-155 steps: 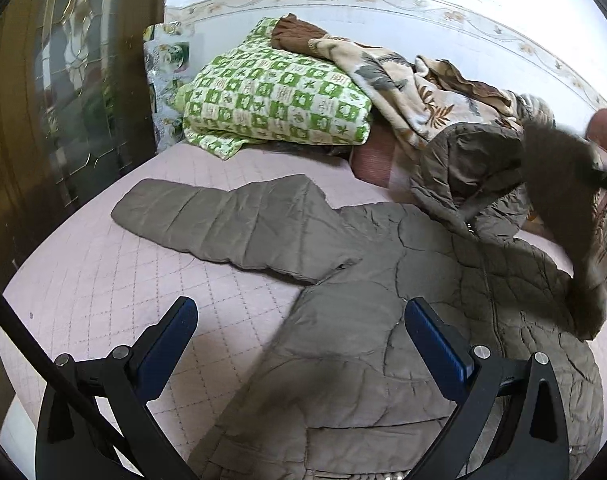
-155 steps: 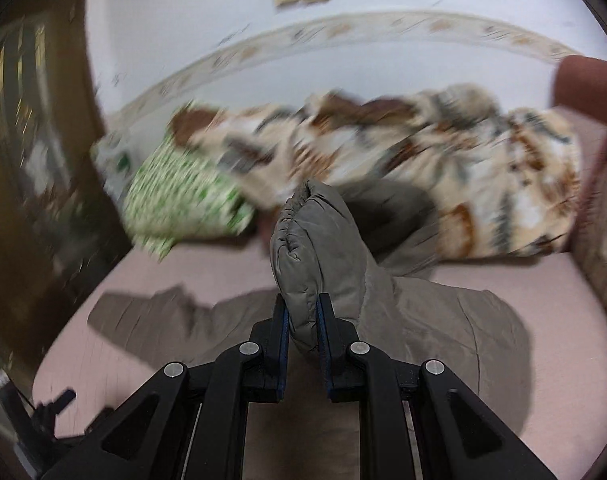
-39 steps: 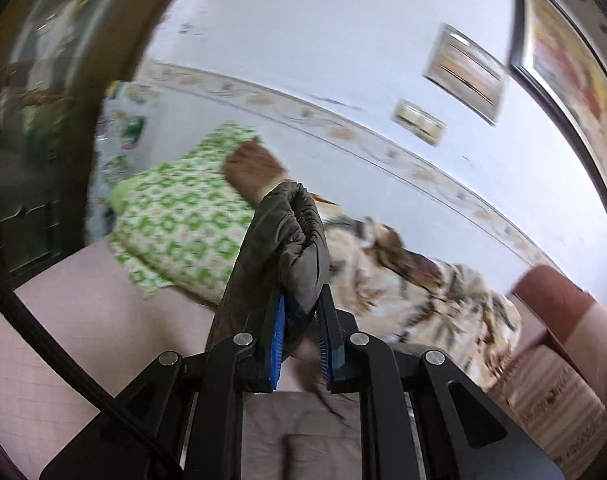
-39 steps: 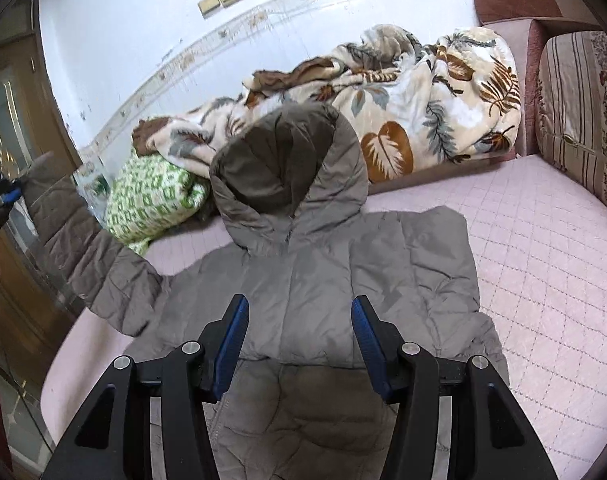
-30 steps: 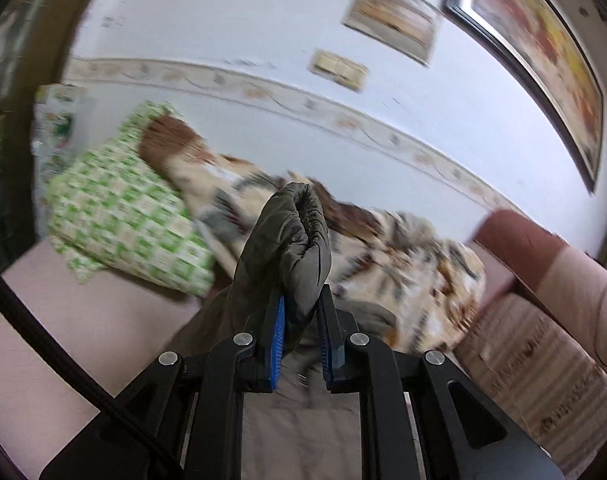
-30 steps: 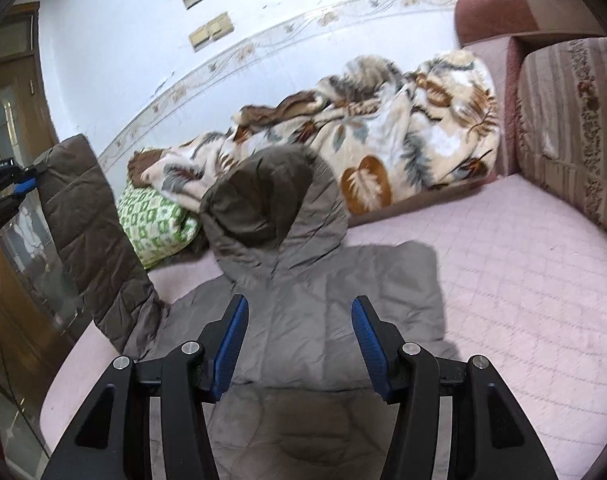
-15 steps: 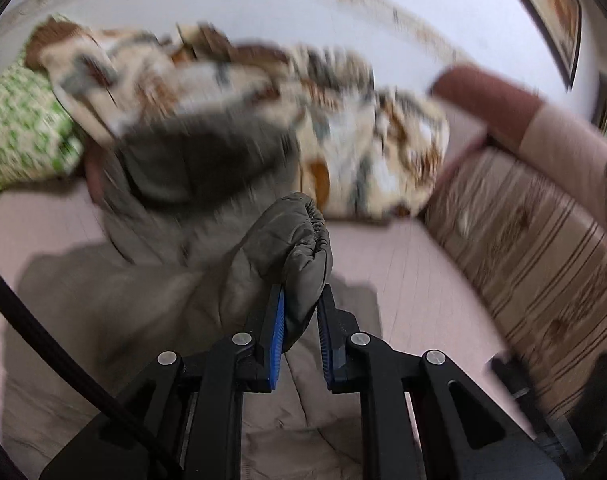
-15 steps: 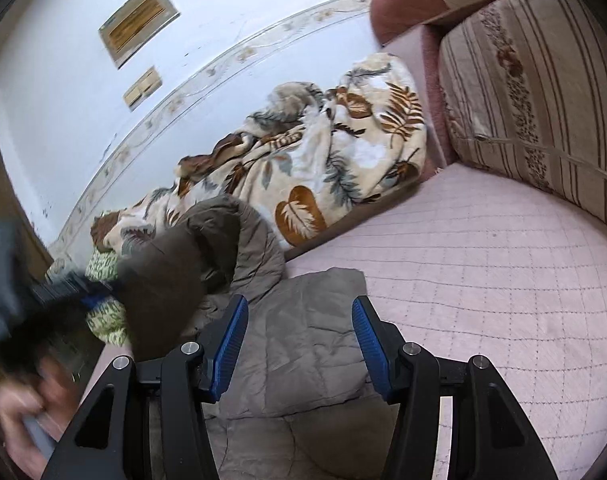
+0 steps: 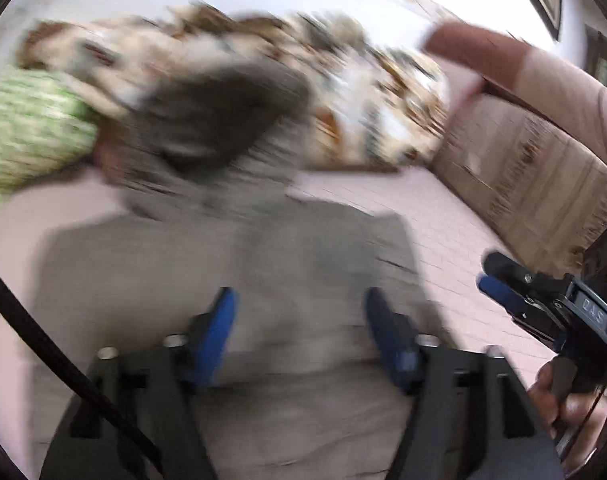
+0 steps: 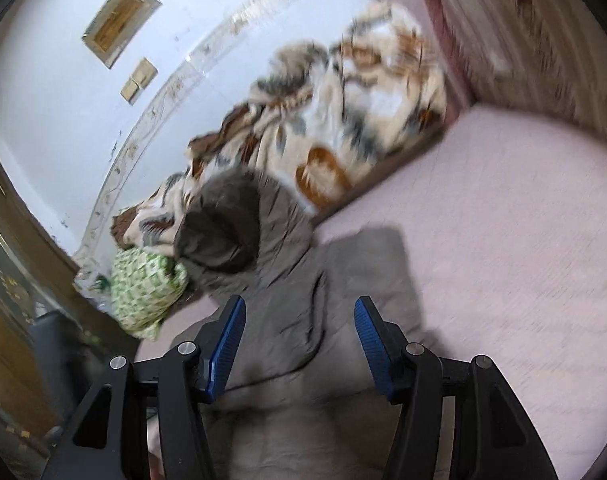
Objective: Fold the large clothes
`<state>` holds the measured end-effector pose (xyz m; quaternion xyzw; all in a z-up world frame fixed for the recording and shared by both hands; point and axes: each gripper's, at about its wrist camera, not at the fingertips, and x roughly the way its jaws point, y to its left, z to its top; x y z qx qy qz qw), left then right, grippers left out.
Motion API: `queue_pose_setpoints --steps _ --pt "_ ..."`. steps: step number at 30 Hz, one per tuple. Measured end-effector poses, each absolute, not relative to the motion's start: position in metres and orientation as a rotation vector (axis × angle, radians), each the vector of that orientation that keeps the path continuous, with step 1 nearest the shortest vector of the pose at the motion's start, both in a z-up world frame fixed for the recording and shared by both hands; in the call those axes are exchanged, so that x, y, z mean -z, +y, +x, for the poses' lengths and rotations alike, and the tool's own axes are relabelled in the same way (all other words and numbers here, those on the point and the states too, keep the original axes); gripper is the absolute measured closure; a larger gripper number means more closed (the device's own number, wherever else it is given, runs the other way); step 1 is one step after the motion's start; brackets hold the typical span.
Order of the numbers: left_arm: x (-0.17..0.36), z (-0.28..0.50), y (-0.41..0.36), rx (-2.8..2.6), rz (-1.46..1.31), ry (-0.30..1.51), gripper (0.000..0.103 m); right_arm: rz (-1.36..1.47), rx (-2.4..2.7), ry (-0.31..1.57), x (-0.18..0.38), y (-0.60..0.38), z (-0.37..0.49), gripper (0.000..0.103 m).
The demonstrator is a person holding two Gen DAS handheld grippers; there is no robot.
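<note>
Sleeves are lying folded inward, by my reading, so the grey hooded jacket [image 10: 303, 320] is sitting as a narrow block on the pink quilted bed [image 10: 503, 240]. The left gripper [image 9: 299, 332] is hanging wide open over the jacket's middle, gripping nothing; the right gripper [image 10: 299, 332] is likewise spread wide and empty above the zipper. For the coming fold, both should probably be pinching the hem at 6 o'clock and carrying it evenly toward the hood at 12 o'clock. A leaf-print blanket [image 10: 343, 120] is bunching at 12 o'clock, a green checked pillow [image 10: 143, 288] at 9 o'clock, a striped headboard [image 9: 535, 184] at 3 o'clock.
</note>
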<state>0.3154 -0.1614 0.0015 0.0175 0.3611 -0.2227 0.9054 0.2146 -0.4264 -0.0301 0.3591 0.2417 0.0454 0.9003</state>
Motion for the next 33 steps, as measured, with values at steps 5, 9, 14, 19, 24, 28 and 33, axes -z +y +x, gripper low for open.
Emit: queue_pose_setpoints --steps 5,9,14,19,24,28,33 --pt "0.004 0.333 -0.04 0.166 0.038 0.685 0.033 0.874 -0.204 0.588 0.062 -0.41 0.243 0.042" --pt "0.029 0.355 0.026 0.087 -0.101 0.708 0.033 0.889 -0.19 0.61 0.076 -0.401 0.264 0.048" --pt "0.062 0.39 0.057 0.076 -0.214 0.819 0.033 0.844 -0.099 0.702 0.1 -0.391 0.289 0.051" --pt "0.078 0.395 0.052 0.094 -0.193 0.859 0.033 0.742 -0.098 0.733 0.108 -0.366 0.306 0.075" --pt "0.074 0.391 0.038 0.065 -0.106 0.841 0.033 0.632 -0.037 0.692 0.092 -0.364 0.295 0.085" --pt "0.078 0.393 0.028 0.038 -0.009 0.852 0.032 0.519 0.083 0.688 0.078 -0.368 0.283 0.086" --pt "0.083 0.395 0.023 0.034 0.028 0.874 0.032 0.49 0.119 0.798 0.104 -0.369 0.295 0.084"
